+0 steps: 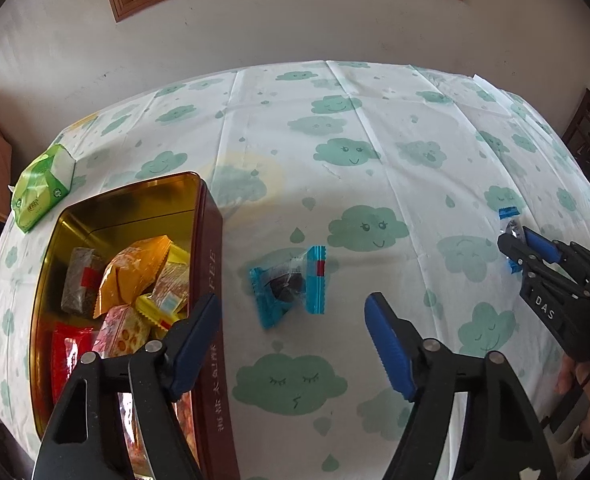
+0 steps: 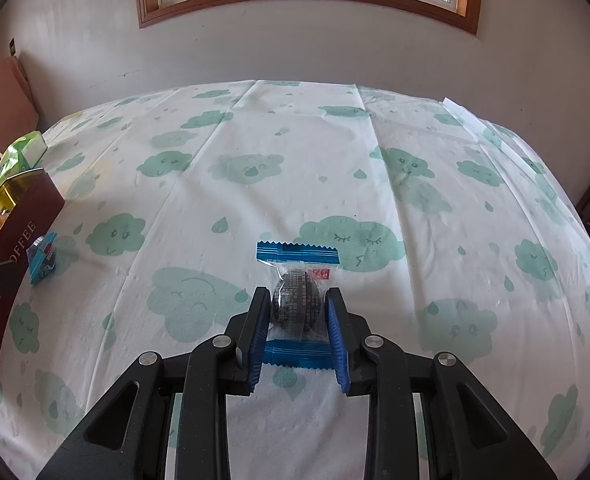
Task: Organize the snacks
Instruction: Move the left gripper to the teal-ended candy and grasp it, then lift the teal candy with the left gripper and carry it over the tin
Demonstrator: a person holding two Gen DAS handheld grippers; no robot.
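Dark red metal, gold inside, the open rectangular tin (image 1: 211, 280) sits just left of the left gripper (image 1: 295, 344), heaped with wrapped snacks; a green tissue pack (image 1: 43, 188) lies beyond it on the cloud-print tablecloth (image 1: 335, 140). The left gripper's jaws stand apart, nothing between them, a blue-ended clear snack packet (image 1: 289, 288) just ahead. The right gripper (image 2: 298, 330) is clamped on a second blue-ended packet with a dark round sweet (image 2: 297, 304).

Left claw (image 1: 293, 334) angles downward with jaws parted; right claw (image 2: 299, 320) angles downward, jaws clamped.
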